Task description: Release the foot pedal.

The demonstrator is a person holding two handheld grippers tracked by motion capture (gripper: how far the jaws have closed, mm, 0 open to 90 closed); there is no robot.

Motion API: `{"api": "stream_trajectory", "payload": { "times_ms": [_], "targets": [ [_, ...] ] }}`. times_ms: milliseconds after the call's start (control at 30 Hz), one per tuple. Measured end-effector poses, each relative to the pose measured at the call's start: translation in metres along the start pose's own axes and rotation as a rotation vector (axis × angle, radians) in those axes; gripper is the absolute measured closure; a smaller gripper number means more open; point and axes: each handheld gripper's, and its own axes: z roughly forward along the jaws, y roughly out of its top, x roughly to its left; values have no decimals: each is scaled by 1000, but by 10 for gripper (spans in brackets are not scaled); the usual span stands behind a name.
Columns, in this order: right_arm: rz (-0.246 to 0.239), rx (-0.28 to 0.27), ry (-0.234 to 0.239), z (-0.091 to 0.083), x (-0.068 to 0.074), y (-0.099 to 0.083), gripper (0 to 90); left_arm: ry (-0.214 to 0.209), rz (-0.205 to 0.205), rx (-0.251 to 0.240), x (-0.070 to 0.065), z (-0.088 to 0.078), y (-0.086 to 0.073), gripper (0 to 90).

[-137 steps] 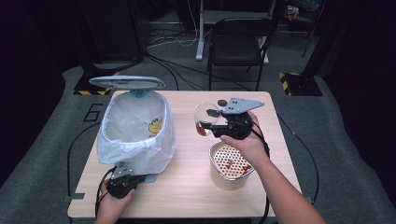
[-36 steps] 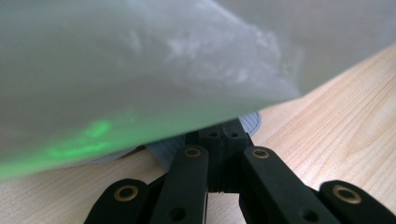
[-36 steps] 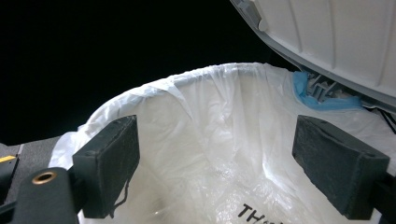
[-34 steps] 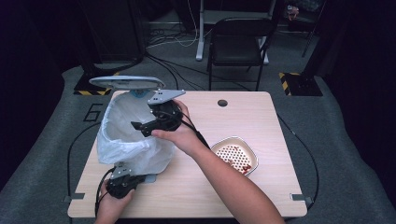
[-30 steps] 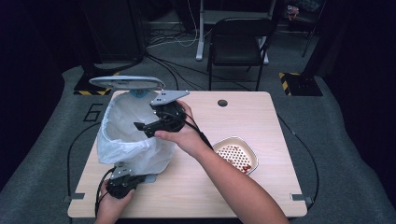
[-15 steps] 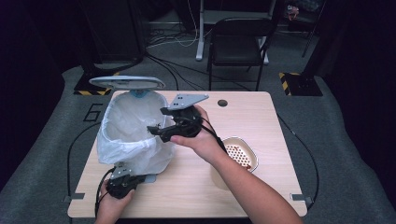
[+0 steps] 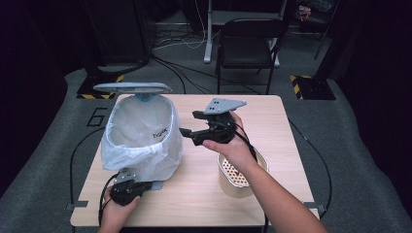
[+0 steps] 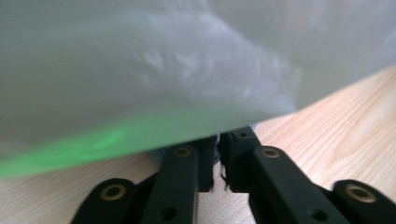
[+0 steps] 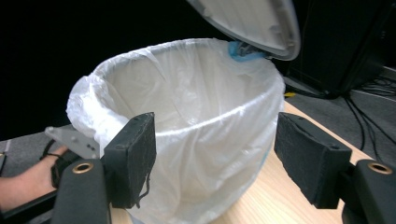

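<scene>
I am holding the right tool (image 7: 187,132) in the air over the tabletop (image 7: 272,116), its jaws standing wide apart with nothing between them; they have just been narrowing a little. In the right gripper view the two black pads (image 9: 134,158) are framing the bin's open mouth. The lined bin (image 7: 141,138) is lying just to the left of that tool in the high view, upright, with its grey lid (image 7: 132,88) tipped up at the far rim, so the right hand is the nearer one to the opening. The white liner (image 9: 196,140) is draping loosely over the rim, and the inside is looking empty as far as I can see. The left tool (image 7: 127,187) is sitting low at the bin's near foot, jaws almost closed; I judge it is pinching the pedal there, though the liner is hiding the tips in the left gripper view. A perforated basket (image 7: 238,177) is standing behind my right forearm, apart from the bin.
</scene>
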Motion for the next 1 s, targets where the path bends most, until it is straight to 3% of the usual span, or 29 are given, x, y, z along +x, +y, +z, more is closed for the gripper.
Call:
{"api": "stream_trajectory", "payload": {
  "times_ms": [167,233,300,367,433,533,567,600,700,800,833,867,1000],
  "targets": [
    [-16,0,-36,-15,-5,-8,290,-9,-13,-41,-4,-8,5,734],
    [-14,1,-49,-21,-7,-11,290,11,22,-37,-1,-13,7,689],
    [-12,3,-54,-25,-9,-15,290,8,-30,-56,-4,-16,7,667],
    [-15,6,-69,-30,-11,-19,290,17,3,-41,0,-21,7,642],
    [-15,14,-85,-36,-13,-22,290,12,-74,-79,-3,-23,6,622],
    [-6,14,-99,-43,-16,-28,290,30,-90,-92,1,-27,4,590],
    [-7,11,-101,-46,-18,-31,290,50,-125,-105,0,-27,4,579],
    [4,11,-108,-47,-18,-33,290,56,-130,-112,1,-29,3,575],
    [-9,6,-133,-56,-23,-41,290,64,-127,-118,2,-33,2,548],
    [-16,19,-174,-63,-28,-51,294,77,-93,-111,4,-37,-1,503],
    [-11,27,-187,-65,-29,-55,294,79,-71,-95,6,-41,-1,491],
    [-5,30,-197,-68,-31,-59,297,82,-2,-91,12,-44,-1,471],
    [36,38,-238,-78,-37,-76,300,116,-2,-79,21,-49,-2,445]
  ]
}}
